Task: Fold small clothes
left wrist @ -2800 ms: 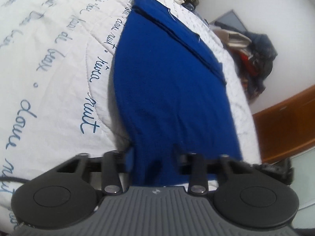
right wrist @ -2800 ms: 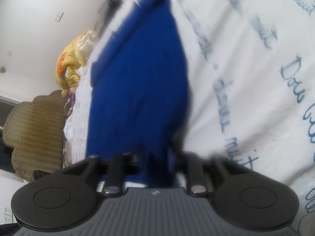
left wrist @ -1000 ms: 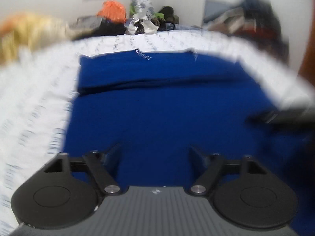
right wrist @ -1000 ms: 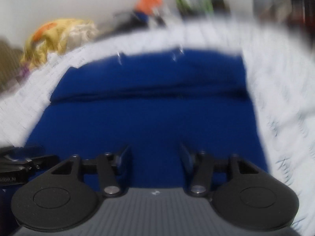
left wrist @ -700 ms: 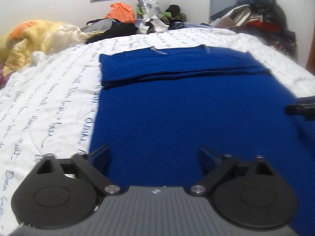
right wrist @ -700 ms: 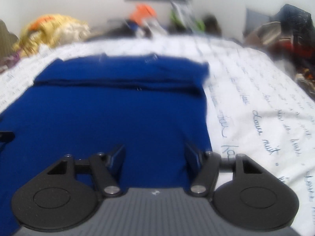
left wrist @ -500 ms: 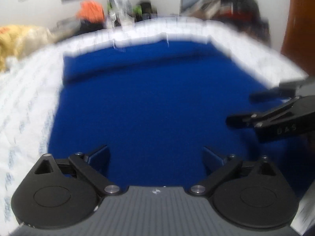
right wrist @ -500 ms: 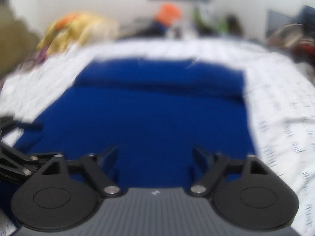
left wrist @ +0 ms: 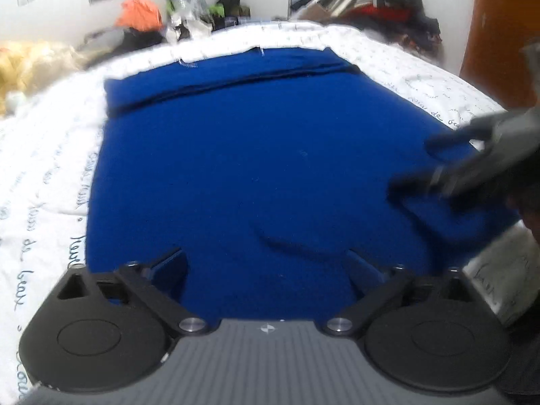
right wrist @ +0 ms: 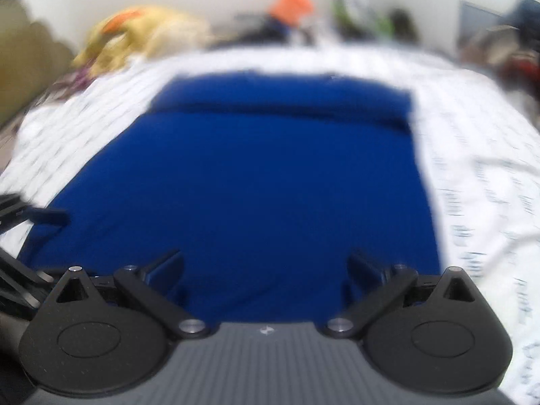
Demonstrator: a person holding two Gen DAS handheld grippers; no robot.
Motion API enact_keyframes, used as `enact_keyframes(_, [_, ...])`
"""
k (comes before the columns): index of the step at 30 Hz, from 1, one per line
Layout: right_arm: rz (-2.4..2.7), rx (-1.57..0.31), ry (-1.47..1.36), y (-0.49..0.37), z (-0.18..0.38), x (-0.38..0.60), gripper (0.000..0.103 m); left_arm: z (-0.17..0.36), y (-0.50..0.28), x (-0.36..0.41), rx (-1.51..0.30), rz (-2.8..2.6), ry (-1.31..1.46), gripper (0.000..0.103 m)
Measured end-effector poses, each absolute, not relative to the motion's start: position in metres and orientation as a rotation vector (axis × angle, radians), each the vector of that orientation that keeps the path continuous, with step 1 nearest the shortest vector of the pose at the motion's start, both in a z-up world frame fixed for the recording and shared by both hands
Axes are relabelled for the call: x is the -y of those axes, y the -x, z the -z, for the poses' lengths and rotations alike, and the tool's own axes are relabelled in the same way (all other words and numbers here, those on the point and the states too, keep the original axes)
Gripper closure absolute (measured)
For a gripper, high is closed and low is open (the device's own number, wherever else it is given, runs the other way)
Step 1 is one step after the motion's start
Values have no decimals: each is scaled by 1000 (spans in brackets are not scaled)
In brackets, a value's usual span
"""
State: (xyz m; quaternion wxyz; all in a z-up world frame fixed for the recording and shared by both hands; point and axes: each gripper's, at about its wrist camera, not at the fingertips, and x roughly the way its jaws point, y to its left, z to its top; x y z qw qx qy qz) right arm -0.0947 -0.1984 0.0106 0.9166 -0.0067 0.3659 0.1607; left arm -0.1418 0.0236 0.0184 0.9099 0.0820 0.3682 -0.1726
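Left wrist view: left gripper (left wrist: 266,263) held with both fingers spread wide, nothing between them, hovering over the near edge of the blue garment (left wrist: 256,155). Garment spread flat on the white bedspread (left wrist: 44,175), directly ahead of the tool and running away from it; far end already turned over into a band (left wrist: 222,74) lying across, from left to right. Near right corner of the cloth bunched up beside the right gripper (left wrist: 449,165), blurred, which came in from the right edge with fingers apart and apparently nothing pinched. Judged equally close for both hands: left gripper nearer to the near left corner, right gripper nearer to the near right corner. Blue handwriting printed on the bedspread, partly legible: "de" and perhaps "beau"; not read with certainty.

Right wrist view: very blurred. Right gripper (right wrist: 266,266) opening, jaws far apart, no cloth between them, above the garment's near edge. Garment straight ahead, folded band at the far end. Left gripper (right wrist: 27,217) partly visible at the left edge. Bedspread writing (right wrist: 489,209) on the right unreadable.
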Motion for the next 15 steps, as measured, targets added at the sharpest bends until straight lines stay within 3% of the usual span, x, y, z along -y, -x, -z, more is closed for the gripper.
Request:
enact_keyframes(5, [-358, -715, 76, 132, 17, 205, 0, -21, 166, -57, -774, 335, -145, 0])
enact_keyframes(6, [-359, -732, 75, 136, 17, 209, 0, -24, 171, -66, -776, 305, -126, 5])
enact_keyframes(9, [-339, -830, 48, 145, -5, 229, 0, -34, 183, -103, -807, 225, 44, 6])
enact_keyframes(12, [-312, -837, -174, 158, -31, 272, 0, -35, 177, -149, -865, 239, 364, 5])
enact_keyframes(15, [-299, -956, -523, 140, -18, 326, 0, -27, 163, -176, -936, 364, 679, 3])
